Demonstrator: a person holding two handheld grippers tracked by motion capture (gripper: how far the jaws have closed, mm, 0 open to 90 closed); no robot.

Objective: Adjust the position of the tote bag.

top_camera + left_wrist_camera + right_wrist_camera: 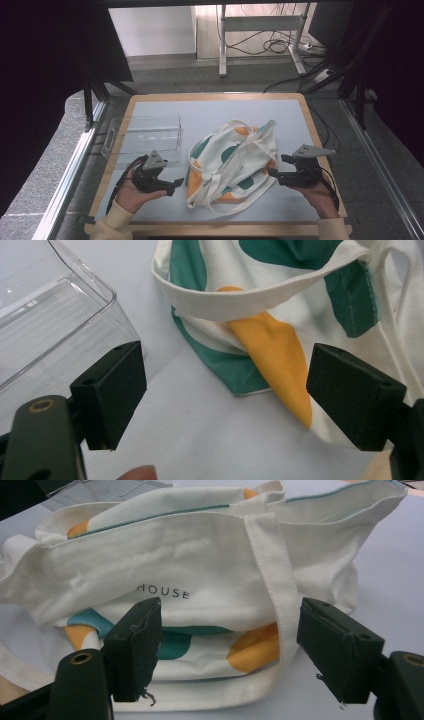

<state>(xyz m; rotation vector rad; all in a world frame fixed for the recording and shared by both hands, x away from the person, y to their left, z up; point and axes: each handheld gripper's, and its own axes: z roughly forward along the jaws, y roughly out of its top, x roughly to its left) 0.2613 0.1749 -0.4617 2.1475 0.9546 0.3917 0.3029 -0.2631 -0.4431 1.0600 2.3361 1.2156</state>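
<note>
A white cloth tote bag (232, 160) with green and orange patches lies crumpled in the middle of the table, its straps loose around it. My left gripper (176, 184) is just left of the bag's near corner, open and low over the mat. In the left gripper view the jaws (225, 395) stand wide, with bare mat between them and the bag's edge (260, 335) just ahead. My right gripper (277, 166) faces the bag's right side, open. In the right gripper view the bag (200, 565) with a strap (272, 570) lies close ahead of the open jaws (230, 640), untouched.
A clear plastic box (142, 137) stands at the table's left, behind my left gripper, seen again as the box (55, 315) in the left gripper view. A pale mat (210, 112) covers the wooden tabletop. Black frame posts flank the table.
</note>
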